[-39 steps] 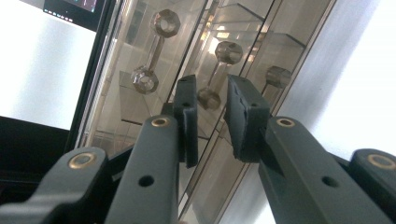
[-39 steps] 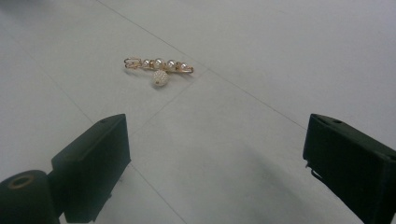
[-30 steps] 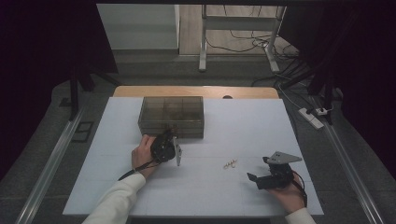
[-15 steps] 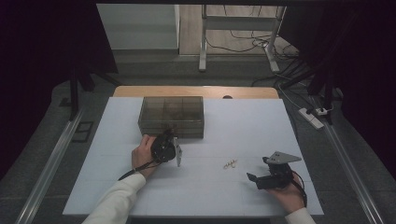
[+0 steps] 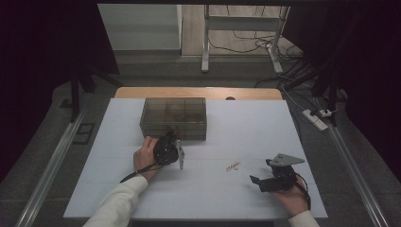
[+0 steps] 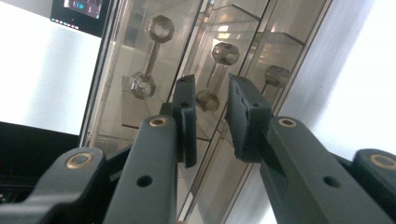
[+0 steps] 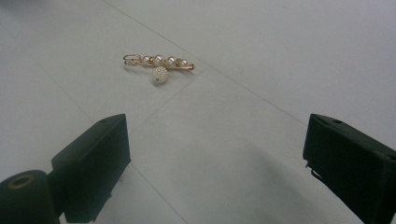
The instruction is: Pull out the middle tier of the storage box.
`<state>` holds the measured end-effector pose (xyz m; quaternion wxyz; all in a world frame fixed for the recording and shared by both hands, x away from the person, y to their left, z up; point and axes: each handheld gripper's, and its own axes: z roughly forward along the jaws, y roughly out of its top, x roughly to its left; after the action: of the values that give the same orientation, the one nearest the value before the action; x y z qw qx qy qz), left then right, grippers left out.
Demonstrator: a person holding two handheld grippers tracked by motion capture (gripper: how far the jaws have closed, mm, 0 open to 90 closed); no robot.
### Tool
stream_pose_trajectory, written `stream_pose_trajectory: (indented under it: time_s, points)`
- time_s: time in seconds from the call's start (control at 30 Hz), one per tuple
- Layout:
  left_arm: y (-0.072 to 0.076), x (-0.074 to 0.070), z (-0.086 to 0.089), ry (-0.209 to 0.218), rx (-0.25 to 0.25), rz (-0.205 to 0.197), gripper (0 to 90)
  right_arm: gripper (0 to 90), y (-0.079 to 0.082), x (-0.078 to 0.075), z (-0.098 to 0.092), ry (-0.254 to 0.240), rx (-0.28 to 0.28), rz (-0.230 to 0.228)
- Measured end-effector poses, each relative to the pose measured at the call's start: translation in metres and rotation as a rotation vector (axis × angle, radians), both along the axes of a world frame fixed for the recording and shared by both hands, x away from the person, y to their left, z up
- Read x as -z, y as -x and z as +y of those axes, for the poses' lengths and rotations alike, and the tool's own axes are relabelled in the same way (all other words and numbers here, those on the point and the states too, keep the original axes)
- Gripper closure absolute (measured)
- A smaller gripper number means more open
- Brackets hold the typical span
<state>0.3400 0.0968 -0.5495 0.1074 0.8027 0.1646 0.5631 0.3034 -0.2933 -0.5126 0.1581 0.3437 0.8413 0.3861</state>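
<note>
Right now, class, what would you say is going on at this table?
A person works at a white table with a gripper in each hand. The left gripper is up against the front of a clear plastic box with compartments; its jaws have just been opening a little, a narrow gap between them and nothing gripped. The right gripper rests low on the table, jaws wide apart, pointing at a gold pearl hair clip lying loose ahead of it, not yet touched.

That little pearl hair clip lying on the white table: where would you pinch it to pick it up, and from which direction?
I'd pinch the pearl clip across its thin gold bar, mid-length, coming from straight above. It lies flat on the table, so the sides offer almost no height. The right gripper has its jaws wide open and aimed at it from nearby; it would probably need to tip downward first.
</note>
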Motion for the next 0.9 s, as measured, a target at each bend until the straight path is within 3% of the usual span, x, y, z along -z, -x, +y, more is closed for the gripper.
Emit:
stream_pose_trajectory:
  time_s: [0.13,0.63,0.9]
  points:
    - [-0.0004,-0.0009,-0.0009,0.000,0.001,-0.007,75.0,7.2,0.0001,-0.0001,-0.0001,0.000,0.000,-0.001]
    - [0.0009,0.0023,-0.0030,-0.077,-0.002,-0.039,78.2,7.3,0.0005,-0.0006,-0.0009,-0.003,0.001,0.001]
    - [0.0011,0.0031,-0.0028,-0.084,-0.001,-0.045,78.7,7.2,0.0004,-0.0002,-0.0009,-0.002,0.008,-0.001]
